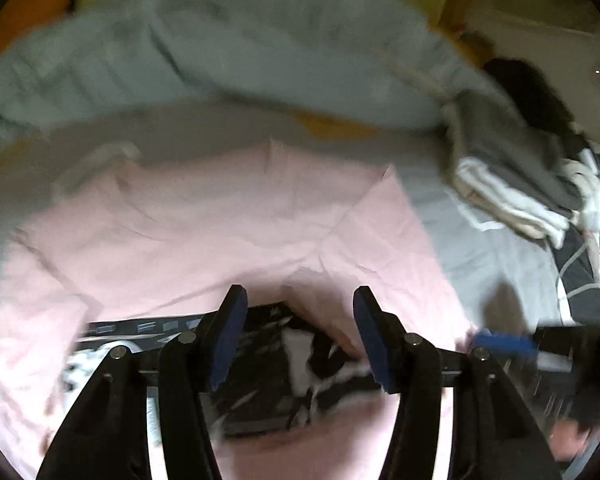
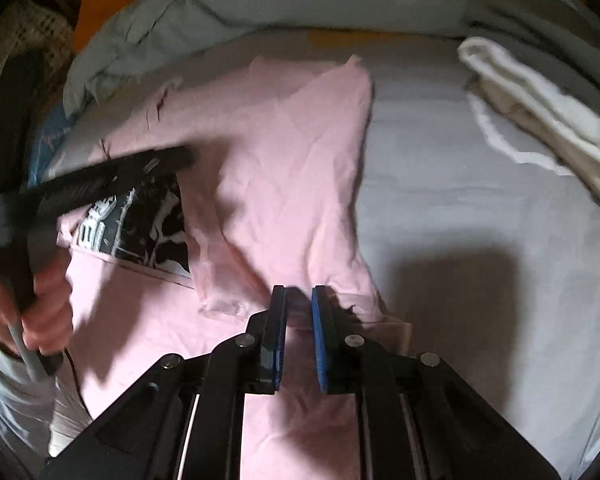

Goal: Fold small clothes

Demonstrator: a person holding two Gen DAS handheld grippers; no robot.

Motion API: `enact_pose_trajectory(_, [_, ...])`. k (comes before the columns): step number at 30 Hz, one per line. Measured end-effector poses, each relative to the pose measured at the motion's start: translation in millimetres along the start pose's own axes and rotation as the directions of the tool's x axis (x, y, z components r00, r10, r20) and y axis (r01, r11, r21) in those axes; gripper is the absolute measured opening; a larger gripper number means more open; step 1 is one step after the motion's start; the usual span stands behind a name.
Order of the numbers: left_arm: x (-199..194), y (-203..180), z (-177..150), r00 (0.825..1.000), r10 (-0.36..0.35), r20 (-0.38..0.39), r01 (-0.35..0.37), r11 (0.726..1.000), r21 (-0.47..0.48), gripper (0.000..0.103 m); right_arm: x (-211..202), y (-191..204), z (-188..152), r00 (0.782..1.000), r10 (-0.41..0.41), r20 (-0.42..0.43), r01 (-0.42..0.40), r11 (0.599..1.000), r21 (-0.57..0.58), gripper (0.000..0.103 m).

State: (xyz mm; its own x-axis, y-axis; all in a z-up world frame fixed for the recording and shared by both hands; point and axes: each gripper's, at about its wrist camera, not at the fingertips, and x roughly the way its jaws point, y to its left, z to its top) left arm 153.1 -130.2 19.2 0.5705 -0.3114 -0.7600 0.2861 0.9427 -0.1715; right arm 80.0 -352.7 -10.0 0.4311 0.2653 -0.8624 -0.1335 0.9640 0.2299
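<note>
Over the pink shirt [image 1: 219, 216], left gripper [image 1: 300, 300] gapes, right gripper [image 2: 298, 300] pinches fabric

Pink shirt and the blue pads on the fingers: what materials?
Pink shirt: looks like thin matte cotton-type knit, going by the soft creases and limp folds; the black-and-white print looks flat, probably screen-printed. Blue pads: dull, slab-like, likely foam or rubber; blur leaves that open.

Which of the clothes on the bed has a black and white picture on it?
The pink shirt, lying flat under both grippers. Its black and white print shows beside the folded part. The folded clothes stacked off to the right look plain grey, white and beige.
</note>
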Motion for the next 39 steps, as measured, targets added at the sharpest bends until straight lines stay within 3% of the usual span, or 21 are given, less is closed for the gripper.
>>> enact_pose_trajectory(2, [-47, 1, -16, 0.993, 0.035, 0.114, -0.040, 0.998, 0.047, 0.055, -27, 1, -5, 0.995, -0.015, 0.094, 0.016, 1.000, -0.006, 0.013])
enact_pose_trajectory(4, [-97, 3, -36, 0.970, 0.080, 0.232, -0.101, 0.992, 0.081, 0.056, -58, 6, -17, 0.978, -0.028, 0.206, 0.033, 0.999, -0.020, 0.031])
enact_pose_trajectory(5, [-120, 5, -47, 0.952, 0.107, 0.288, -0.138, 0.986, 0.091, 0.059, -72, 11, -24, 0.964, -0.042, 0.261, 0.049, 0.999, -0.020, 0.038])
enact_pose_trajectory(6, [-139, 8, -56, 0.933, 0.132, 0.335, -0.171, 0.981, 0.090, 0.065, -85, 15, -34, 0.948, -0.060, 0.311, 0.069, 0.997, -0.019, 0.053])
enact_pose_trajectory(9, [-191, 19, -93, 0.857, 0.214, 0.469, -0.260, 0.965, 0.034, 0.083, -106, 35, -60, 0.908, -0.077, 0.411, 0.087, 0.996, -0.005, 0.055])
enact_pose_trajectory(10, [-204, 25, -106, 0.832, 0.238, 0.500, -0.280, 0.960, 0.010, 0.086, -114, 40, -72, 0.898, -0.078, 0.434, 0.086, 0.996, 0.001, 0.055])
enact_pose_trajectory(12, [-221, 31, -130, 0.813, 0.252, 0.526, -0.286, 0.958, -0.018, 0.102, -129, 52, -98, 0.875, -0.096, 0.474, 0.102, 0.995, 0.013, 0.061])
enact_pose_trajectory(16, [-239, 40, -181, 0.772, 0.279, 0.571, -0.289, 0.954, -0.075, 0.102, -145, 80, -157, 0.810, -0.153, 0.567, 0.136, 0.988, 0.073, 0.093])
enact_pose_trajectory(18, [-243, 50, -209, 0.746, 0.303, 0.593, -0.261, 0.952, -0.158, 0.102, -148, 89, -187, 0.768, -0.174, 0.617, 0.116, 0.984, 0.132, 0.093])
enact_pose_trajectory(19, [-240, 55, -222, 0.748, 0.311, 0.587, -0.241, 0.950, -0.197, 0.102, -148, 93, -200, 0.747, -0.190, 0.638, 0.117, 0.981, 0.156, 0.094])
enact_pose_trajectory(21, [-232, 64, -240, 0.774, 0.317, 0.549, -0.226, 0.947, -0.228, 0.102, -143, 99, -224, 0.703, -0.234, 0.672, 0.135, 0.971, 0.197, 0.102])
enact_pose_trajectory(22, [-230, 67, -249, 0.780, 0.313, 0.541, -0.220, 0.948, -0.232, 0.102, -141, 100, -230, 0.697, -0.250, 0.672, 0.144, 0.967, 0.210, 0.102])
enact_pose_trajectory(27, [-215, 80, -275, 0.817, 0.313, 0.485, -0.187, 0.938, -0.291, 0.102, -111, 105, -249, 0.775, -0.296, 0.558, 0.201, 0.953, 0.227, 0.102])
enact_pose_trajectory(30, [-203, 88, -282, 0.844, 0.322, 0.430, -0.188, 0.927, -0.325, 0.102, -91, 98, -254, 0.829, -0.266, 0.492, 0.161, 0.956, 0.245, 0.102])
enact_pose_trajectory(31, [-198, 92, -283, 0.858, 0.314, 0.408, -0.175, 0.923, -0.341, 0.102, -85, 94, -256, 0.850, -0.245, 0.466, 0.133, 0.956, 0.260, 0.102])
enact_pose_trajectory(34, [-181, 111, -287, 0.907, 0.265, 0.327, -0.116, 0.904, -0.412, 0.102, -70, 82, -255, 0.880, -0.214, 0.424, 0.089, 0.951, 0.295, 0.098])
enact_pose_trajectory(37, [-174, 140, -296, 0.932, 0.223, 0.285, -0.037, 0.842, -0.537, 0.102, -63, 66, -252, 0.893, -0.203, 0.401, 0.058, 0.937, 0.345, 0.096])
enact_pose_trajectory(39, [-174, 160, -303, 0.933, 0.221, 0.283, 0.003, 0.782, -0.623, 0.093, -63, 56, -253, 0.896, -0.186, 0.403, 0.024, 0.927, 0.374, 0.094])
